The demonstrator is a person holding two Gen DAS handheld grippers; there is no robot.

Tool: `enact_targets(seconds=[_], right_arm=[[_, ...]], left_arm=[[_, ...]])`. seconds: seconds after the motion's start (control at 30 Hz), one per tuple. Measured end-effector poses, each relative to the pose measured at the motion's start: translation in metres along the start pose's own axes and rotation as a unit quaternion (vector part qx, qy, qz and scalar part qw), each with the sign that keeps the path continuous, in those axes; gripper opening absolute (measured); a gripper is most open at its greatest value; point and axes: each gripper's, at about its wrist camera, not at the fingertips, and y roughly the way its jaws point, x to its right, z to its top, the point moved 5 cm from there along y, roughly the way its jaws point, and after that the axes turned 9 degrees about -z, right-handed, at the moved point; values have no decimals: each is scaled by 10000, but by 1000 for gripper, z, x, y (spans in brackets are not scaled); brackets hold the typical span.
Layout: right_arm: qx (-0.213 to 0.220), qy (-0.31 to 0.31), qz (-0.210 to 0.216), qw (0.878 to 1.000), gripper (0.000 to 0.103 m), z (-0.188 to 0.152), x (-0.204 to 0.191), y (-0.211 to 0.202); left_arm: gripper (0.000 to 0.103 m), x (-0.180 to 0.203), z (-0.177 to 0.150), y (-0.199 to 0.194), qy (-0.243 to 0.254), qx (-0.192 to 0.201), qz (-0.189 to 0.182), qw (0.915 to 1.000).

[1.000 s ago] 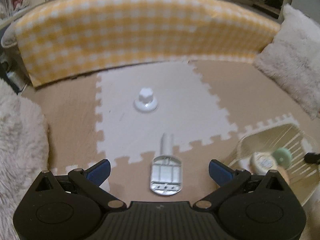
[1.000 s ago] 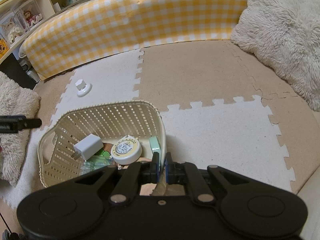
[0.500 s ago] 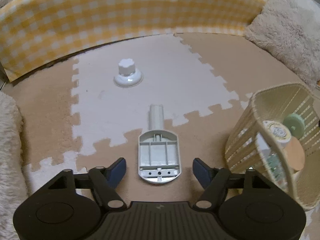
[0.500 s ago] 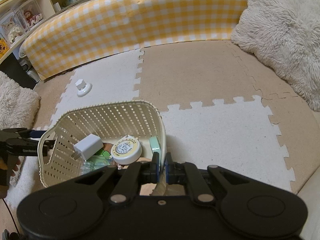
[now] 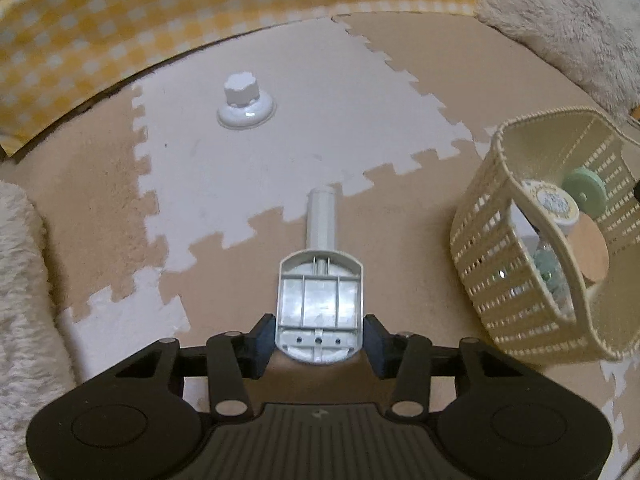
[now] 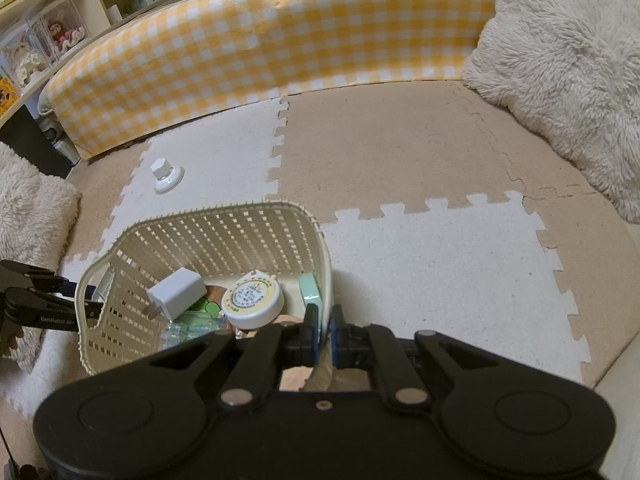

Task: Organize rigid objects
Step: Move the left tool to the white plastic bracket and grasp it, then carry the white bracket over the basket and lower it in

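A white plastic holder (image 5: 320,296) with a short tube lies on the foam floor mat. My left gripper (image 5: 320,338) points down over its near end; the jaws are closing and the blue pads (image 5: 264,336) meet its two sides. The cream slotted basket (image 5: 516,292) stands just to the right. My right gripper (image 6: 325,334) is shut on the basket's (image 6: 224,236) near rim. Inside lie a white charger (image 6: 176,292), a round yellow-rimmed tin (image 6: 252,300) and a green piece (image 6: 310,290). The left gripper (image 6: 60,300) shows beyond the basket's left wall.
A white suction knob (image 5: 245,106) sits on the white mat tile farther back. A yellow checked bolster (image 6: 260,40) bounds the far side. Fluffy cushions lie at the right (image 6: 560,80) and left (image 5: 24,300). Shelves (image 6: 48,36) with toys stand behind.
My left gripper came down over the white holder and its jaws narrowed from wide apart to the holder's sides. The right gripper and basket kept still.
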Motion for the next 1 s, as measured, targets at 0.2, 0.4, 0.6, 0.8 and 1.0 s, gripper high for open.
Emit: enact_targets(seconds=[0.2, 0.4, 0.6, 0.8, 1.0], right_arm=[[3, -3, 2, 10000, 6, 0, 0, 0], [3, -6, 0, 10000, 6, 0, 0, 0], [4, -4, 4, 10000, 6, -1, 0, 0], [3, -2, 5, 10000, 6, -1, 0, 0], [5, -8, 2, 10000, 6, -1, 0, 0]], left_arm=[[49, 0, 7, 8, -164, 266, 150, 9994], [48, -6, 6, 7, -601, 512, -50, 9969], [48, -10, 14, -12, -953, 877, -127, 9915], [48, -1, 30, -41, -798, 1225, -34, 9893], [48, 9, 37, -59, -539, 1436, 146, 9881]])
